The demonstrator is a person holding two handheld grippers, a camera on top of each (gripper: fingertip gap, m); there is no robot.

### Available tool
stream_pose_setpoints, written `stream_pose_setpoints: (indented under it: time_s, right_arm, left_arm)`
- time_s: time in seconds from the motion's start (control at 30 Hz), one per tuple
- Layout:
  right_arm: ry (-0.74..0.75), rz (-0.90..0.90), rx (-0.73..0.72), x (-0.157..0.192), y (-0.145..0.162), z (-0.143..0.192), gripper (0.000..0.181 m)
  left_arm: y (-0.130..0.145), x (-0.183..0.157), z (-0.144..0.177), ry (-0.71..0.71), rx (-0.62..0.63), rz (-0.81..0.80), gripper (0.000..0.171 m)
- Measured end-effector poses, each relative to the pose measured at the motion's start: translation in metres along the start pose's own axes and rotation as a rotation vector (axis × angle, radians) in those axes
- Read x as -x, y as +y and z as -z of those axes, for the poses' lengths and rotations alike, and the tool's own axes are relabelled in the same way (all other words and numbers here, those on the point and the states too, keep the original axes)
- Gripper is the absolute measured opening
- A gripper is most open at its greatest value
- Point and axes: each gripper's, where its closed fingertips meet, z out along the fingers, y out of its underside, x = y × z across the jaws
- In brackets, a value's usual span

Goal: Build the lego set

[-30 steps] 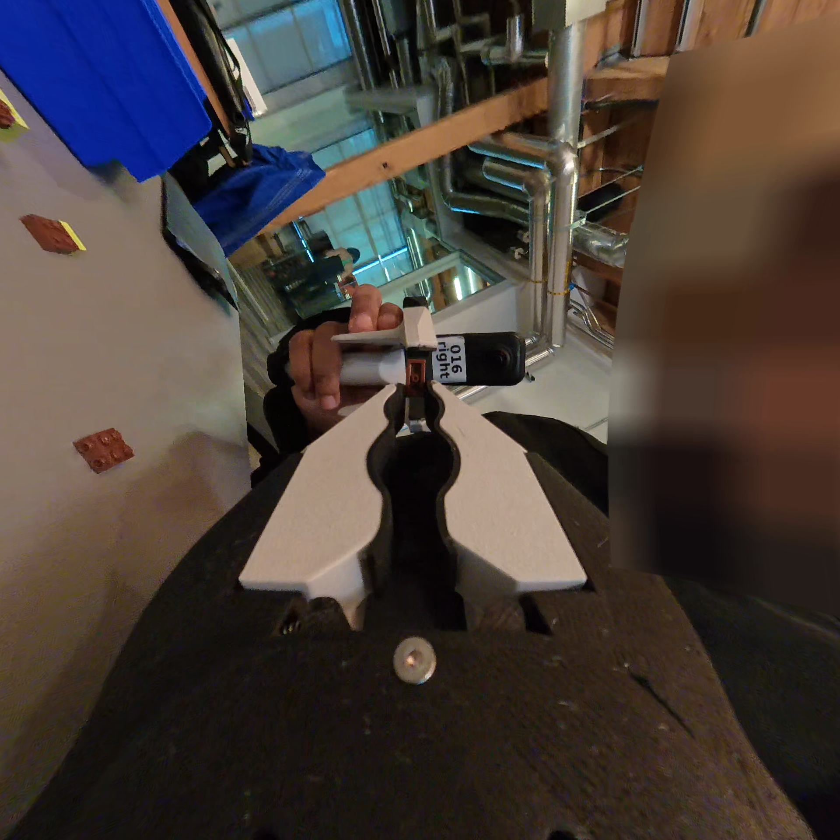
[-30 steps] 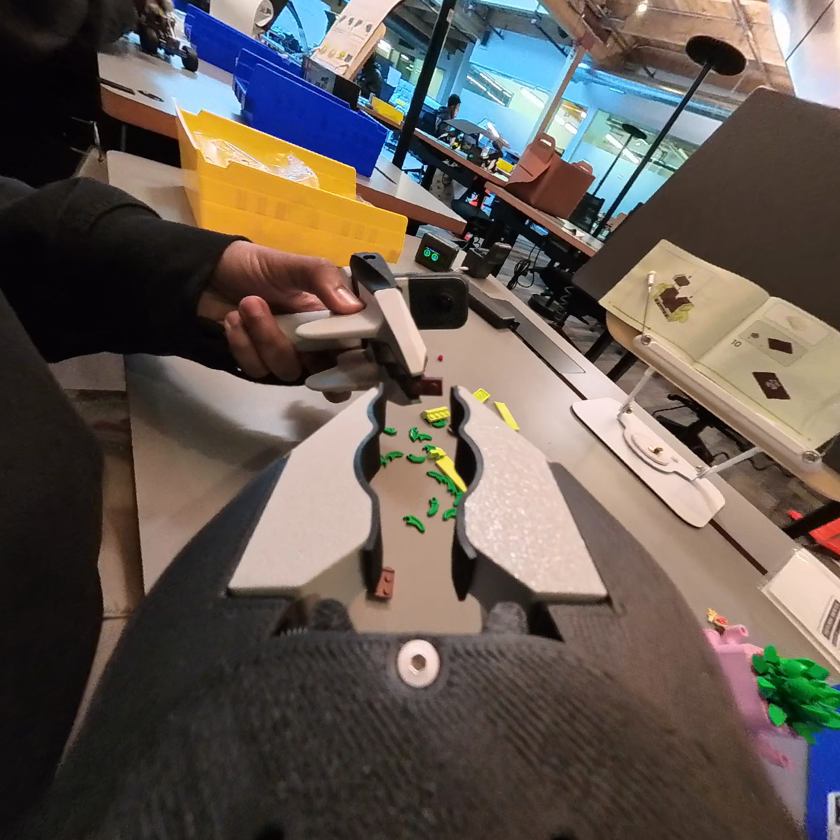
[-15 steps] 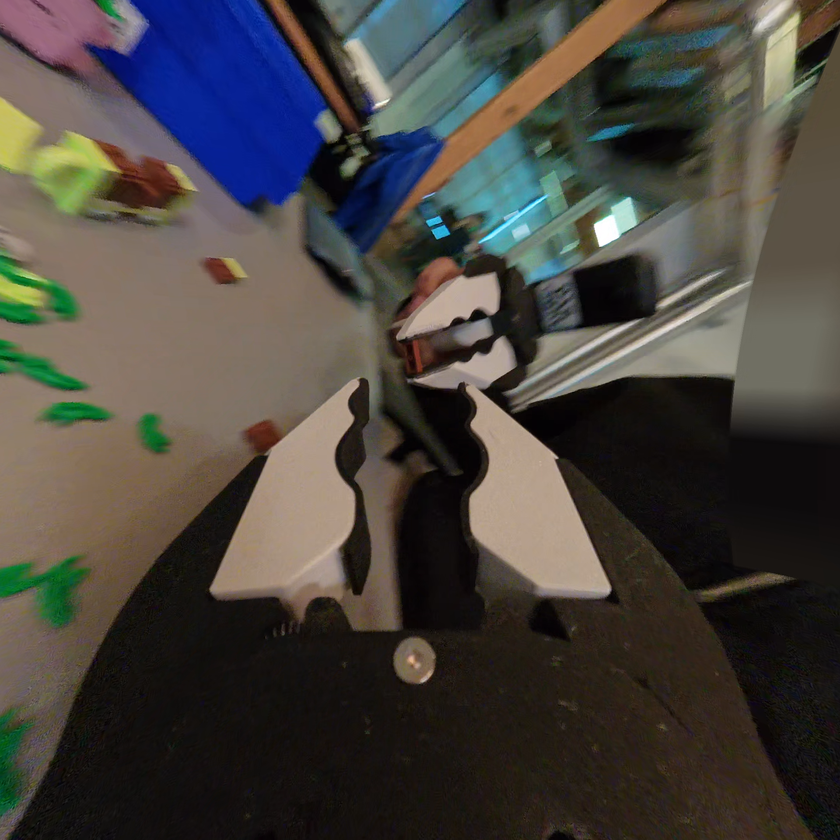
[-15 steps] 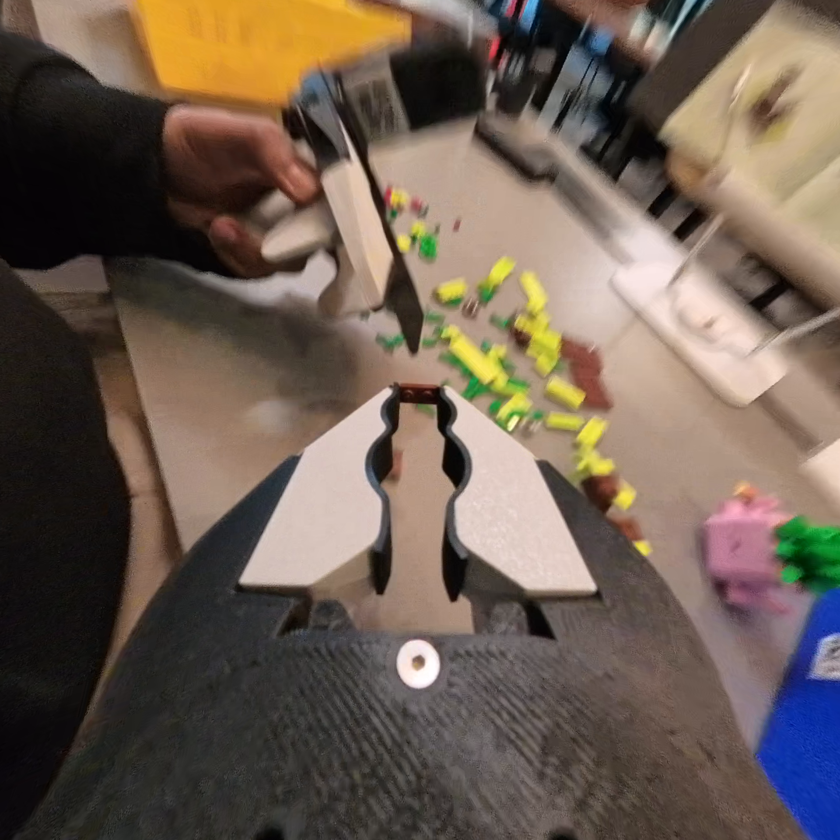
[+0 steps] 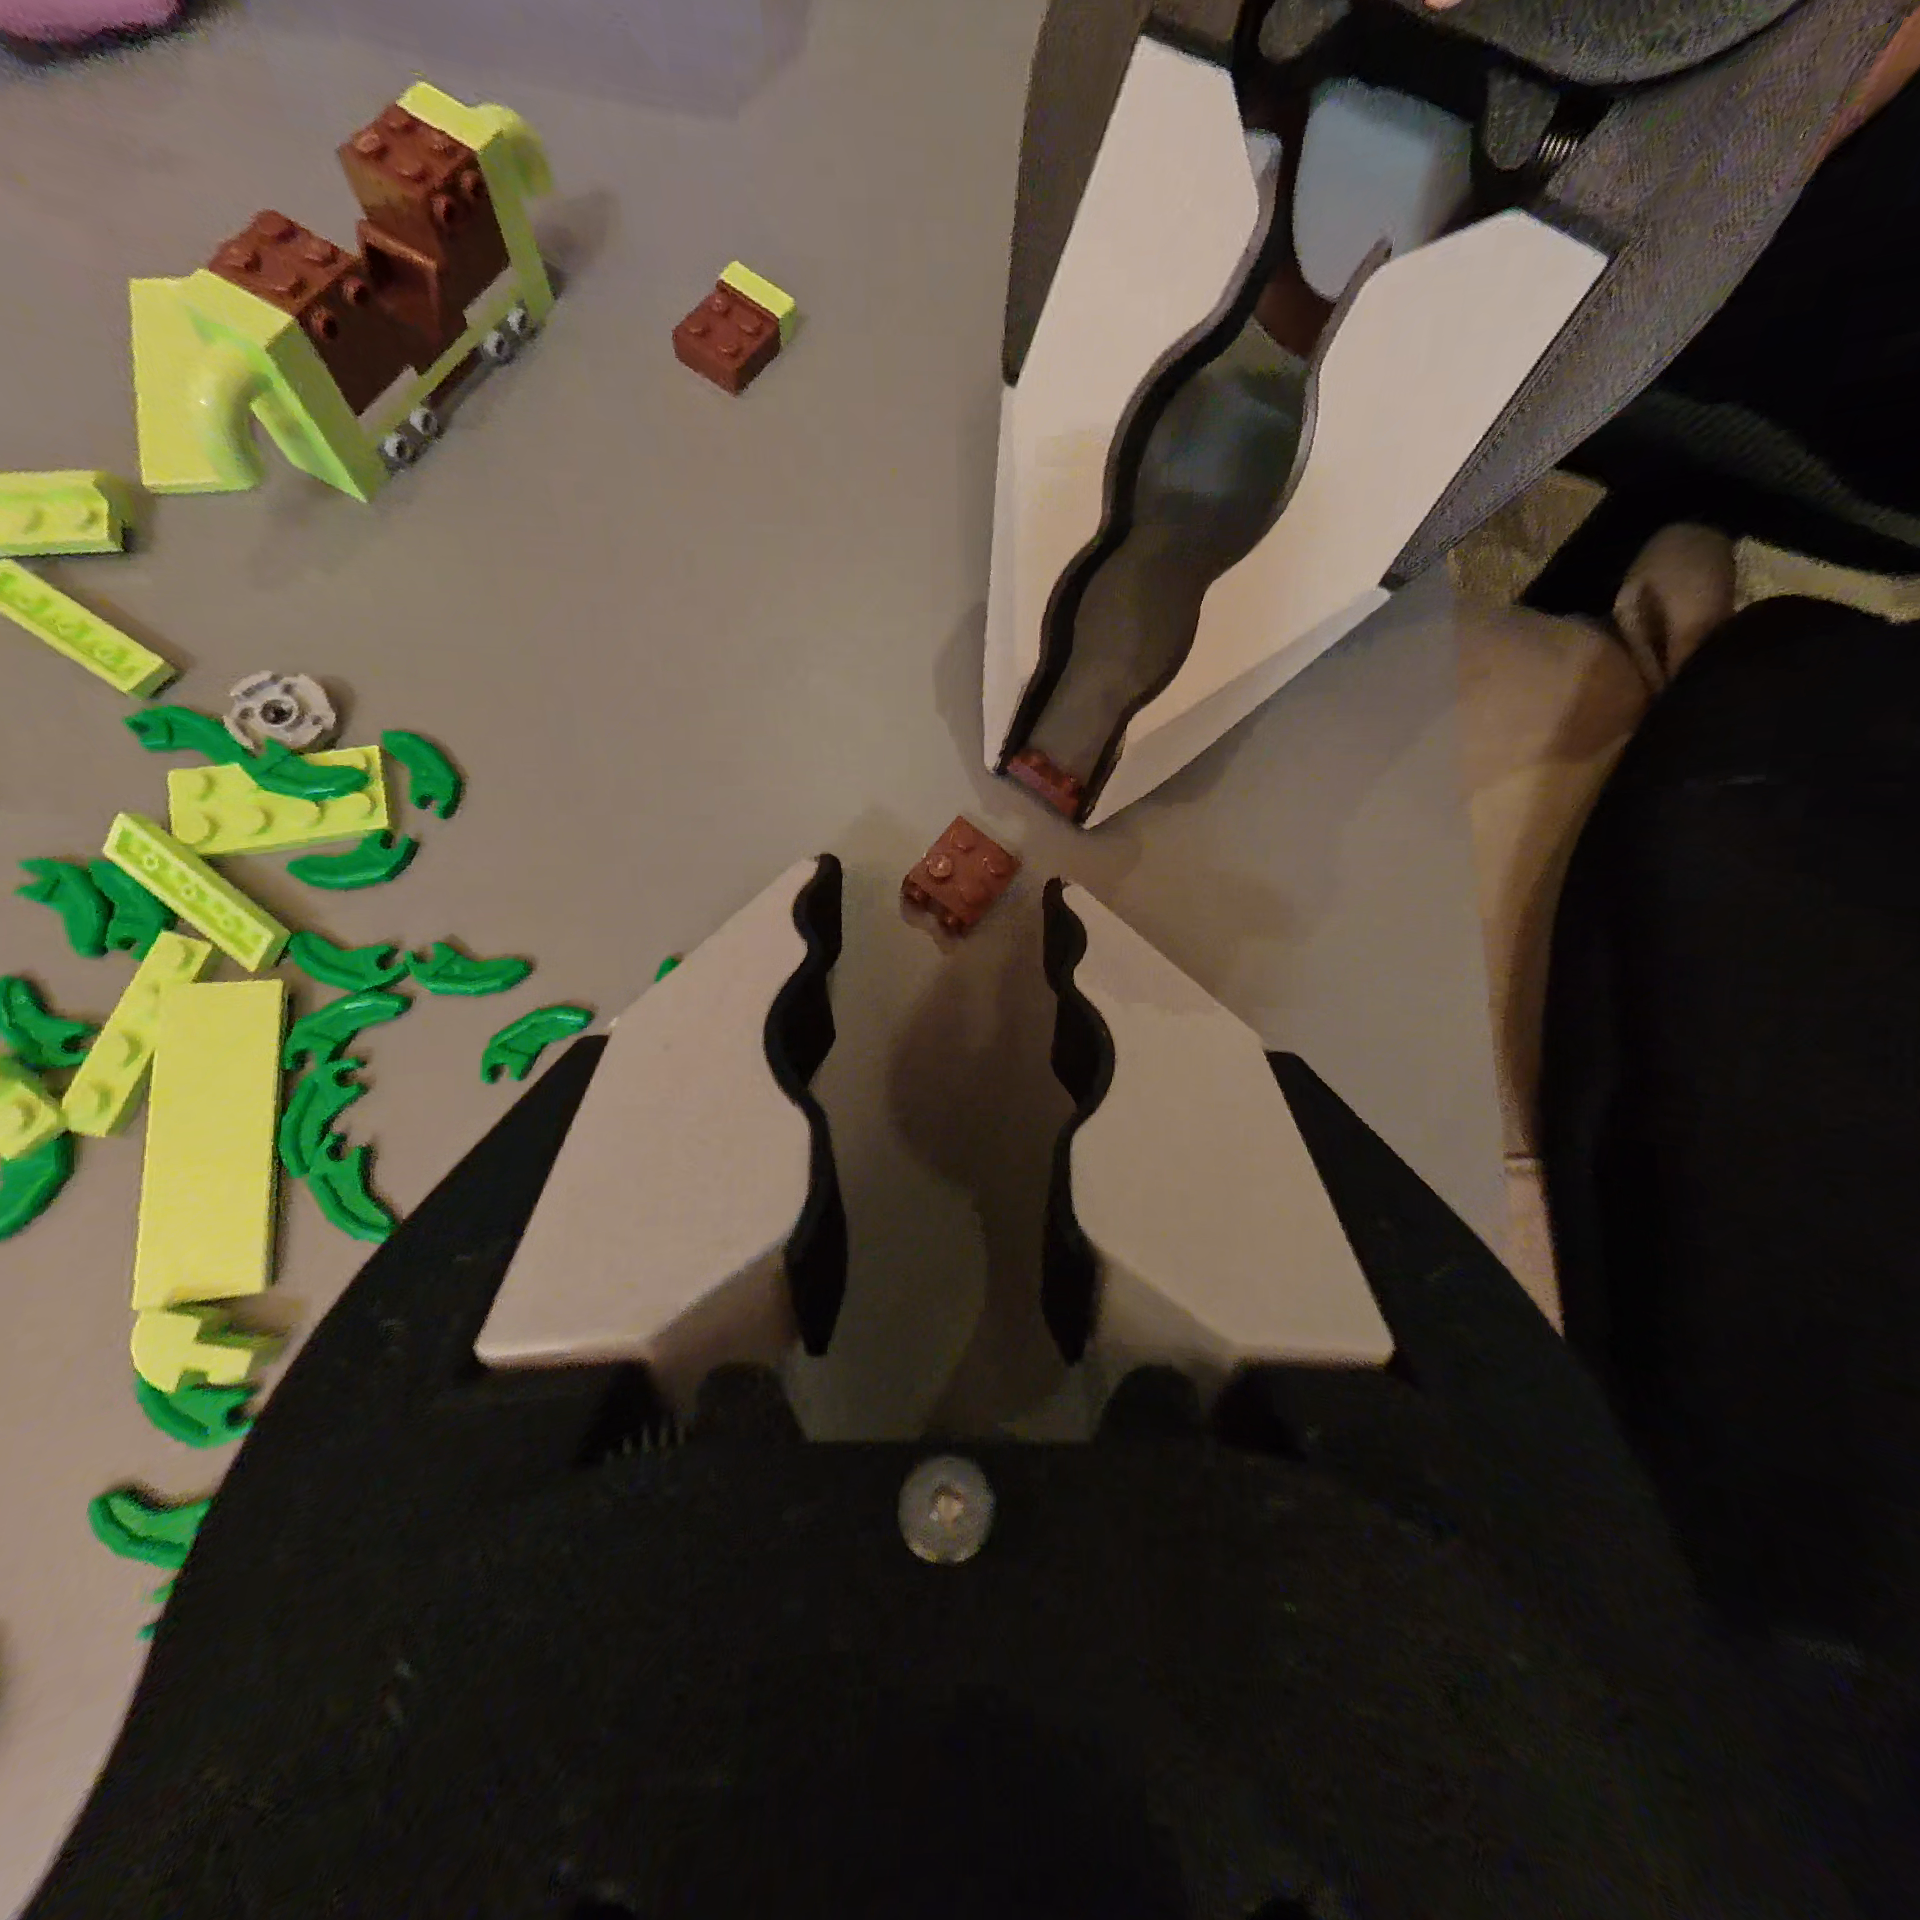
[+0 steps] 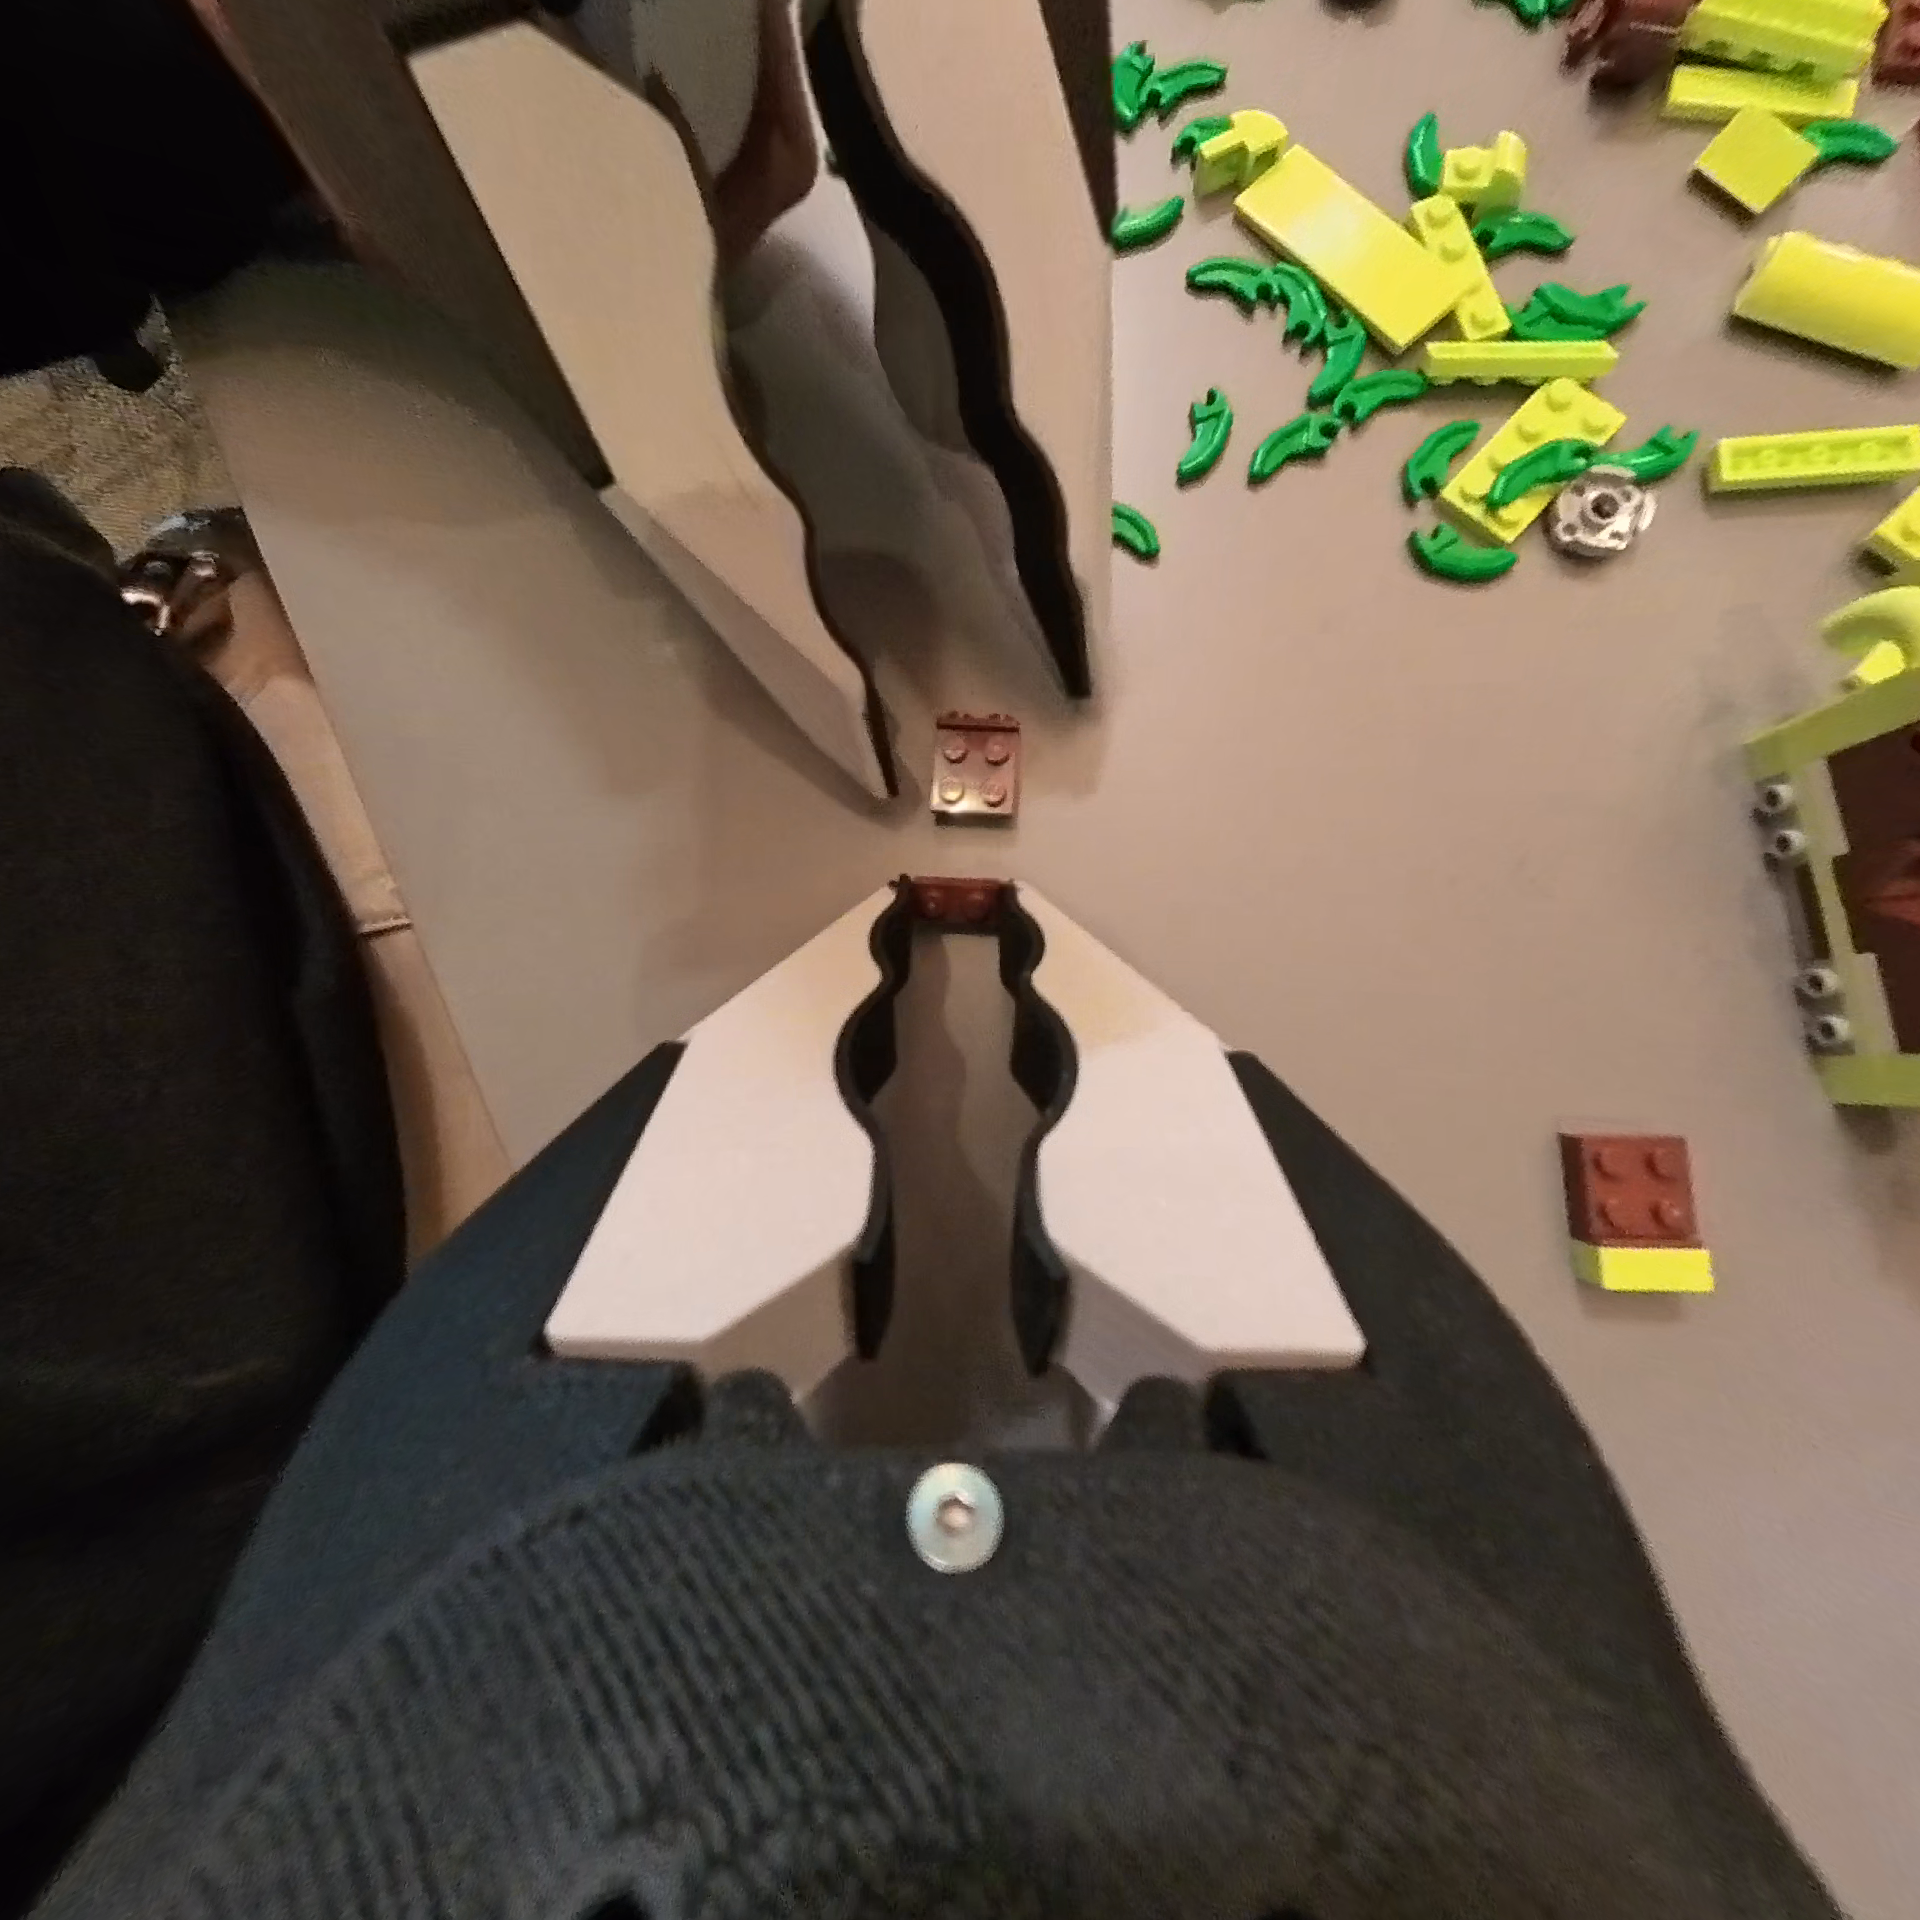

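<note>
The right tool (image 6: 954, 896) is pinching a small reddish-brown plate (image 6: 954, 898) flat between its tips, low over the grey table (image 6: 1299, 831). The left tool (image 5: 935, 883) is standing spread, its wavy black-lined pads apart and holding nothing. A small reddish-brown studded brick (image 5: 958, 881) is lying on the table between the two tools, just ahead of the left tool's tips and just beside the right tool's held plate.

To the far left in the left wrist view, a partly built model (image 5: 343, 301) of lime-green curved pieces and brown bricks is sitting upright, with grey round studs along its lower edge. Near it a brown square brick on a lime plate (image 5: 732, 324) is resting alone. Loose lime-green plates and tiles (image 5: 208, 1132), glossy and flat, are lying mixed with small dark-green curved leaf pieces (image 5: 343, 1029). A grey round piece (image 5: 274, 713) is lying among them.
</note>
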Motion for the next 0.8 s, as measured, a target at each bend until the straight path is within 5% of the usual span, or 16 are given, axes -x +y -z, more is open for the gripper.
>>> stream_pose_setpoints:
  time_s: [0.2, 0.8]
  right_arm:
    - [0.038, 0.022, -0.027, -0.001, 0.003, 0.003, 0.028]
    - [0.070, 0.000, -0.100, -0.001, 0.003, 0.003, 0.017]
  left_arm:
    - [0.004, 0.001, -0.003, 0.016, 0.033, -0.015, 0.016]
    - [-0.009, -0.007, -0.005, 0.131, -0.018, -0.006, 0.016]
